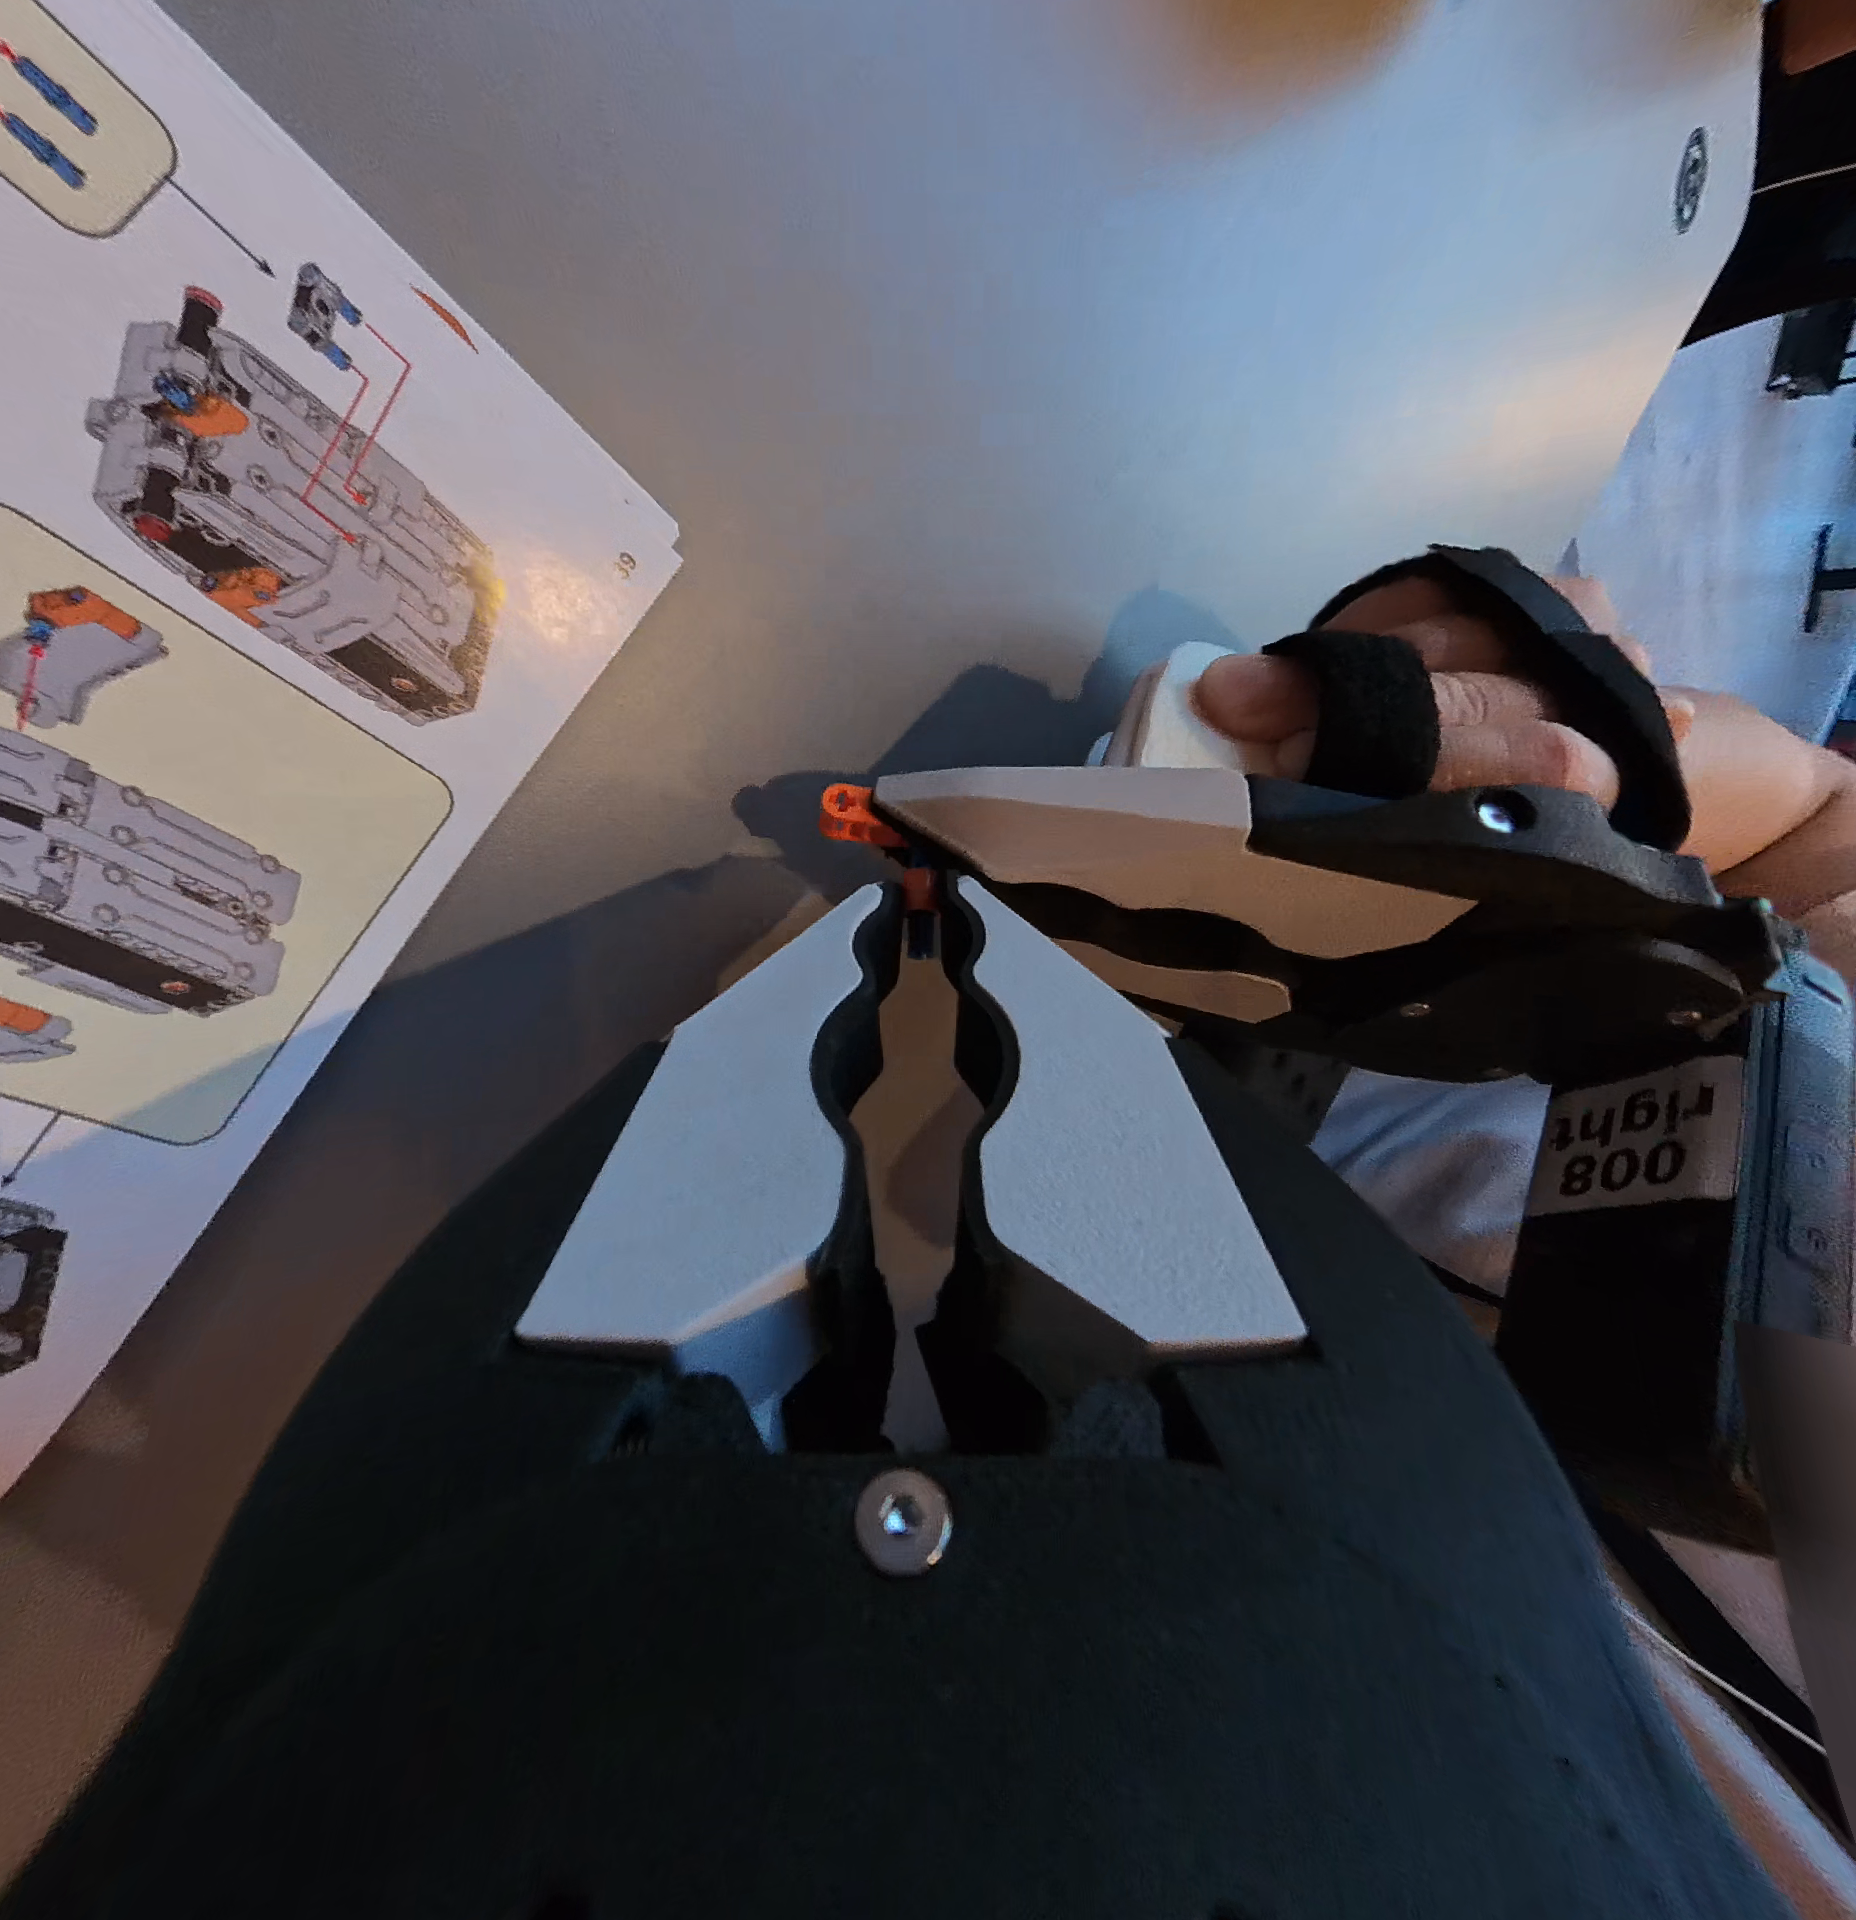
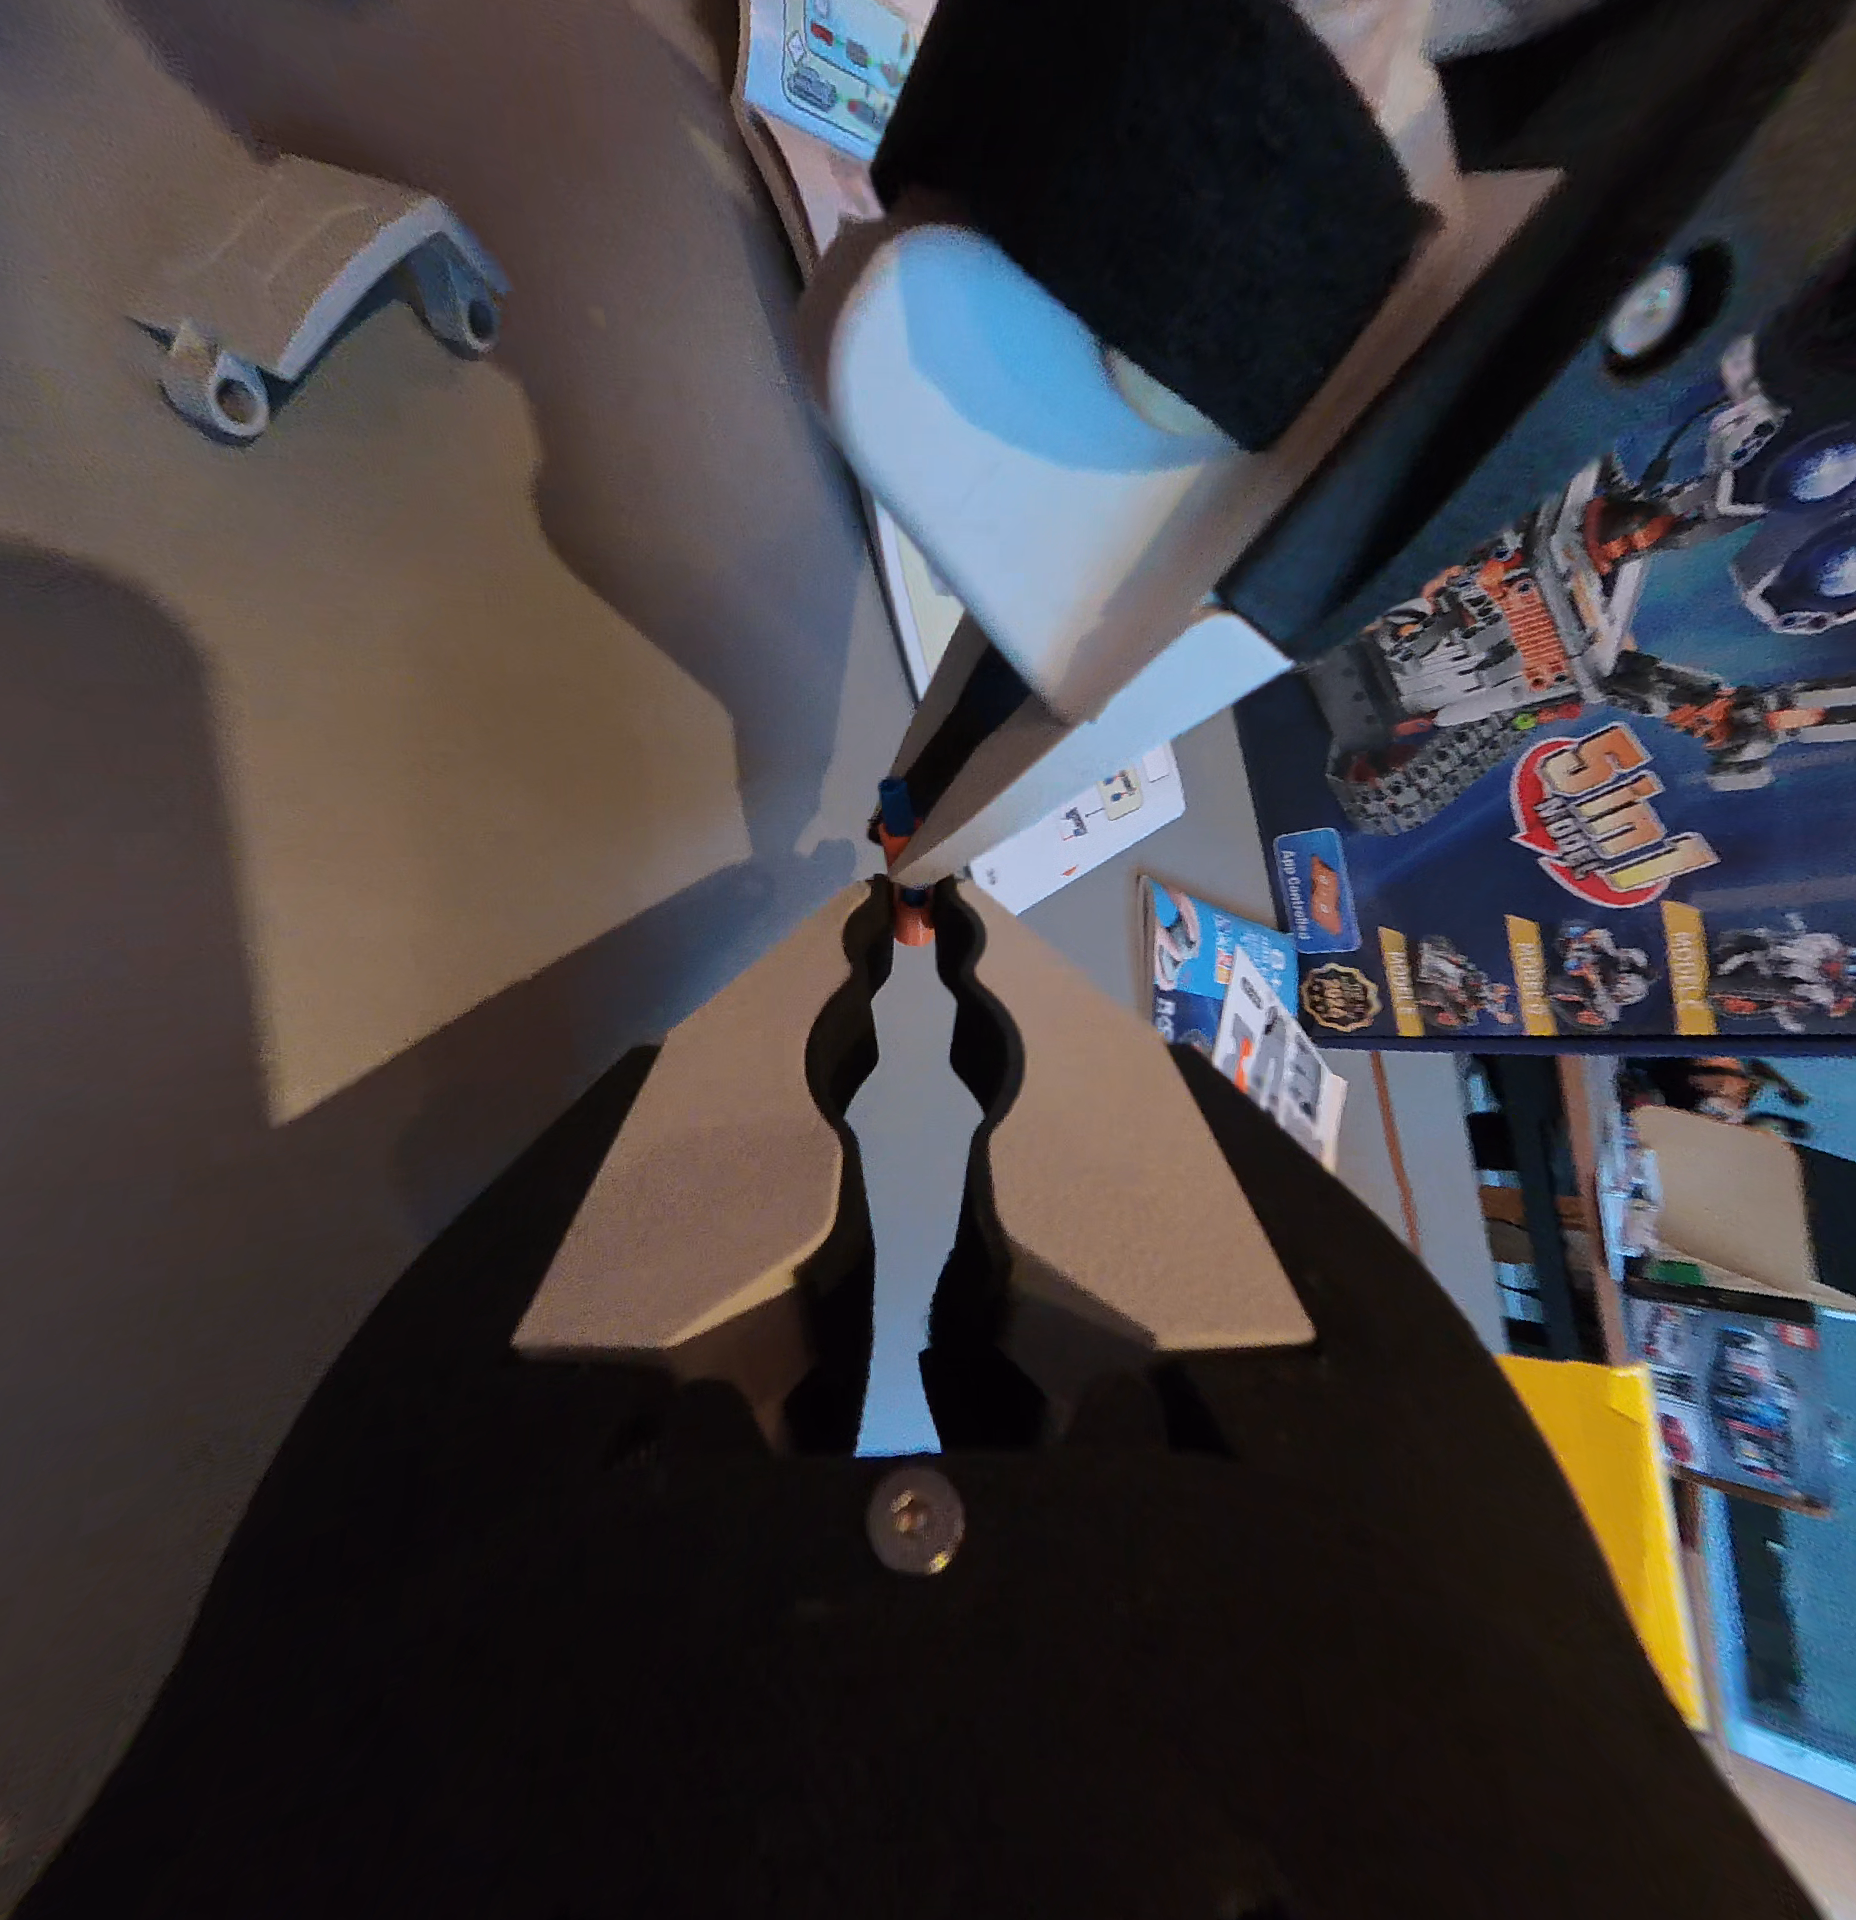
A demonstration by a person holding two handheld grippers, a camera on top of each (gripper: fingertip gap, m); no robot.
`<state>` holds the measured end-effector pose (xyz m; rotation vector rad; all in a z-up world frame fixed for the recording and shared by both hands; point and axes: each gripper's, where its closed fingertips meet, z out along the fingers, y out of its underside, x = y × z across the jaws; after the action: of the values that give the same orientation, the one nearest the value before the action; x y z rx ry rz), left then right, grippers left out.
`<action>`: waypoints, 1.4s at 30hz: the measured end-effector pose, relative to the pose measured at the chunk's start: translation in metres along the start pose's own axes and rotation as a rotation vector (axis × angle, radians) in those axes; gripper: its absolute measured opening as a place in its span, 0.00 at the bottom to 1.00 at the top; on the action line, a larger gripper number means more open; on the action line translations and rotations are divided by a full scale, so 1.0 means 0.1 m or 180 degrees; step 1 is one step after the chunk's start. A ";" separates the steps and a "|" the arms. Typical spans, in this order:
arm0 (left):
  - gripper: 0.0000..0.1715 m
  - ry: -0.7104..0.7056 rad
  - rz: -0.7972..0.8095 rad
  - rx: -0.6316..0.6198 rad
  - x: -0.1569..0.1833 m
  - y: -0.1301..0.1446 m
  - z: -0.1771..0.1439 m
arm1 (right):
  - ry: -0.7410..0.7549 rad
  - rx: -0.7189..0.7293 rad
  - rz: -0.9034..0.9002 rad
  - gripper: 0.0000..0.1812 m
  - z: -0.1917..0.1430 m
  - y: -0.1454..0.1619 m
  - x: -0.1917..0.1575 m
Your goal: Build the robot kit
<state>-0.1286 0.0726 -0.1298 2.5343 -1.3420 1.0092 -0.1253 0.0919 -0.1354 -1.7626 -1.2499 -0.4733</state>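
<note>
My left gripper (image 1: 919, 902) is shut on a small blue pin (image 1: 919, 935), held above the grey table (image 1: 903, 364). My right gripper (image 1: 888, 821) comes in from the right, held by a person's hand (image 1: 1475, 727), and is shut on a small orange connector (image 1: 849, 816). The two tips meet, and the pin touches the connector. In the right wrist view my right gripper (image 2: 908, 902) pinches the orange connector (image 2: 911, 923). There the left gripper (image 2: 903, 847) reaches down from the upper right with the blue pin (image 2: 893, 805) at its tip.
An open instruction booklet (image 1: 280, 623) lies on the table to the left. A grey curved brick part (image 2: 321, 301) lies on the table. A dark blue toy box (image 2: 1578, 779), leaflets (image 2: 1246, 997) and a yellow box (image 2: 1589, 1507) are on the right. Only a small space, under 4 cm, lies between the two pairs of fingers.
</note>
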 end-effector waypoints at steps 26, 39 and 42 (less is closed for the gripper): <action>0.03 0.0634 -0.0217 -0.0018 0.02 0.03 -0.03 | -0.0218 0.0219 0.0241 0.04 0.00 -0.06 -0.03; 0.03 0.0688 -0.0380 0.0010 0.02 0.03 -0.04 | -0.0415 0.0378 0.0563 0.04 -0.01 -0.09 -0.05; 0.03 0.0697 -0.0382 0.0069 0.06 0.00 -0.10 | -0.0345 0.0532 0.0640 0.04 -0.05 -0.14 0.02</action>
<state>-0.1312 0.0720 -0.1182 2.4013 -1.1128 1.2396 -0.1362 0.0902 -0.1249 -1.7665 -1.1361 -0.1549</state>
